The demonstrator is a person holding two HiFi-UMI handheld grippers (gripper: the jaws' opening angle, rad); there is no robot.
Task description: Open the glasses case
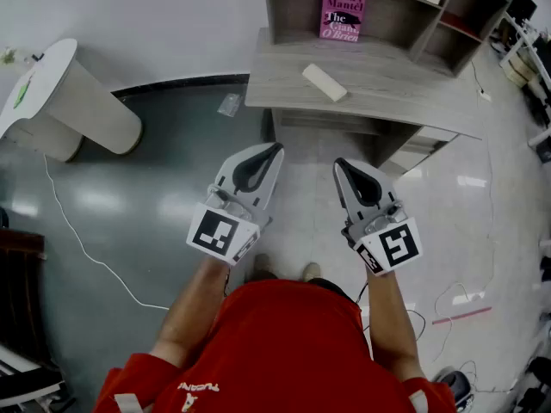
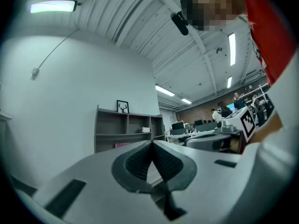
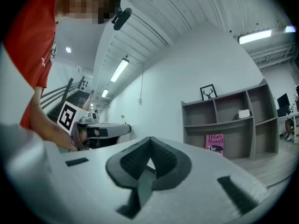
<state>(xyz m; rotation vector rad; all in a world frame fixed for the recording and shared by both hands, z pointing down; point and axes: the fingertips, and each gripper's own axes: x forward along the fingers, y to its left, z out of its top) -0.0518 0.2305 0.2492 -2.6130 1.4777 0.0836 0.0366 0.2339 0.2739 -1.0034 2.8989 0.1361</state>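
Observation:
The glasses case [image 1: 324,83], a white oblong, lies closed on the grey wooden desk [image 1: 387,84] in the head view. My left gripper [image 1: 277,148] and right gripper [image 1: 338,163] hover side by side over the floor, short of the desk's front edge and well clear of the case. Both are shut with nothing between the jaws. The left gripper view shows its fingertips [image 2: 152,143] pressed together, and the right gripper view shows the same for the right gripper [image 3: 150,139]. Neither gripper view shows the case.
A grey shelf unit [image 1: 448,7] stands at the back of the desk with a pink book [image 1: 343,14] leaning in it. A white round table [image 1: 52,76] stands at the left. A white cable [image 1: 77,239] trails across the glossy floor. A small clear bag [image 1: 229,104] lies by the desk.

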